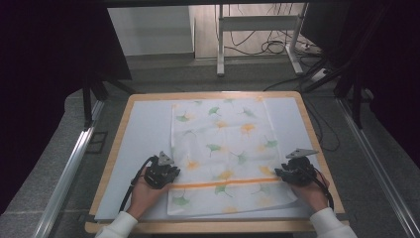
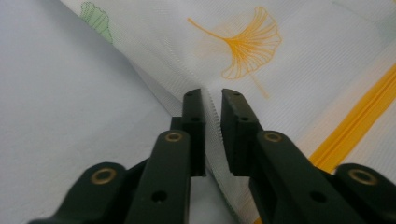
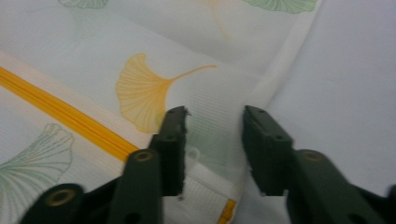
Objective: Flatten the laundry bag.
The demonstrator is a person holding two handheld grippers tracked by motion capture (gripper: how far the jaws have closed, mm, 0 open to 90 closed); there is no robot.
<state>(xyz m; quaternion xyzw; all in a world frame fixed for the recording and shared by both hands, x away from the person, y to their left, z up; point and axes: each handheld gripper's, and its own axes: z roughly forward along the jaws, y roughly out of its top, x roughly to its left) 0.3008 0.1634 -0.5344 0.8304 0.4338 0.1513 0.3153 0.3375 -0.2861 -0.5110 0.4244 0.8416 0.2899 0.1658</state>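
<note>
While the bench carries a pale sheet over its wooden top, a white mesh bag printed with ginkgo leaves lies flat at the middle of that sheet, its orange zipper running across near the person's edge. Each side edge of the bag, just above the zipper line, is met by one tool: the left hand-held gripper at the left edge, the right hand-held gripper at the right edge.

Step in hand, as judged: taking hold of both side edges, probably to lift or fold the bag.

In the left gripper view, the left hand-held gripper stands narrow, with a raised fold of the mesh edge between its jaws; the pads appear to pinch it, though a slim gap remains visible. In the right gripper view, the right hand-held gripper stands at middling width, straddling the bag's hemmed edge without pressing on it; an orange leaf print lies just beyond its left jaw.

Next move, as judged: the right jaws must close onto the hem until the grip matches the left, before both hands rise together, lest the thin mesh slip or lift unevenly.
</note>
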